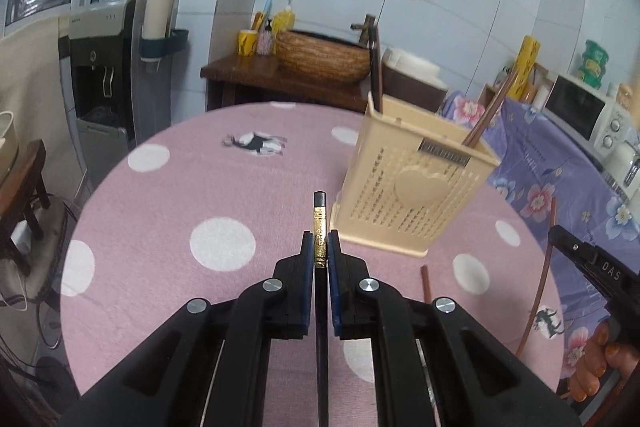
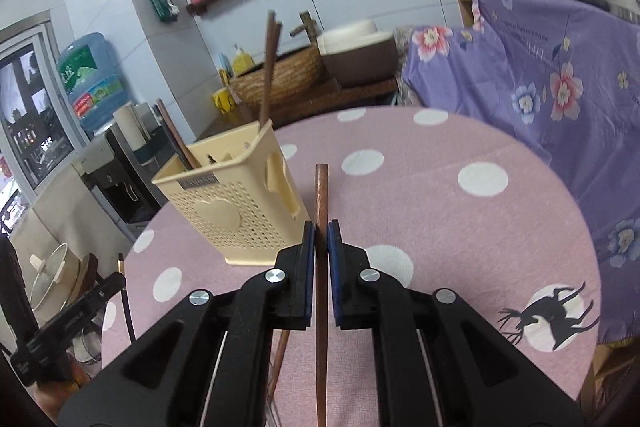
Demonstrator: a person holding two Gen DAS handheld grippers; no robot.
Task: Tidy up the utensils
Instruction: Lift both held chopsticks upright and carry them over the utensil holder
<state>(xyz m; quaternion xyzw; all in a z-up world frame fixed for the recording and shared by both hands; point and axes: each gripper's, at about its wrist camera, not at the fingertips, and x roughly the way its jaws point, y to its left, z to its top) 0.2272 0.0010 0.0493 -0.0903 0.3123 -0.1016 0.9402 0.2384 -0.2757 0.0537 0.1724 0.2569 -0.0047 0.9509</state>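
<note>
Partly done, judging by the cream utensil basket (image 1: 404,183) standing on the pink dotted table (image 1: 168,219) with at least 3 chopsticks already upright inside: 2 brown ones (image 2: 269,67) leaning together at 12 o'clock above the rim in the right wrist view, plus a dark one (image 2: 176,139) slanting toward 10 o'clock. Left claw (image 1: 320,247) clamped on a black chopstick with a gold band (image 1: 319,227), tip aimed at 12 o'clock, basket at 1 o'clock just beyond it. Right claw (image 2: 321,239) clamped on a brown chopstick (image 2: 321,195), basket near at 10 o'clock. Both held sticks off the table and not yet over the opening. Still lying on the table: 1 more brown chopstick (image 1: 426,285) near the basket's base. Left to do, probably: drop the 2 held sticks in, then collect that last one.
</note>
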